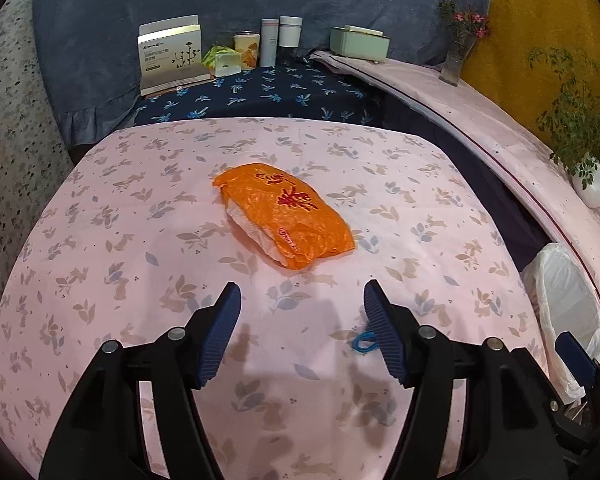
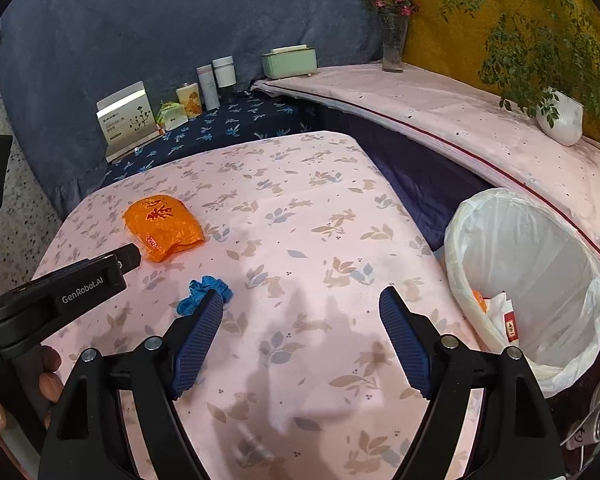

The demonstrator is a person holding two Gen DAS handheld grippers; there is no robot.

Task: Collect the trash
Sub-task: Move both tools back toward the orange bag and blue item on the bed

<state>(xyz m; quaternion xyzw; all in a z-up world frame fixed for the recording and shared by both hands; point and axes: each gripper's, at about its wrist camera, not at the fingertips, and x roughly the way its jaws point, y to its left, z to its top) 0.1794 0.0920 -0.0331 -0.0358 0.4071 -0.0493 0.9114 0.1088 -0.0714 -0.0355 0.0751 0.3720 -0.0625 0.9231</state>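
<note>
Hovering my left gripper [image 1: 302,300] with jaws spread, nothing held. Orange plastic bag [image 1: 286,214] lies ahead on pink tablecloth [image 1: 100,240]. Right gripper [image 2: 302,312] also gapes empty; blue scrap [image 2: 202,292] beside its left finger, lined bin [image 2: 528,276] right.

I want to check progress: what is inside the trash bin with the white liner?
Inside the trash bin, an orange piece and white crumpled packaging with a red label lie at the bottom. Anything beneath them is hidden.

Blue scrap [image 2: 204,294] partly hidden behind right gripper's finger [image 2: 198,344], perhaps elastic
</note>
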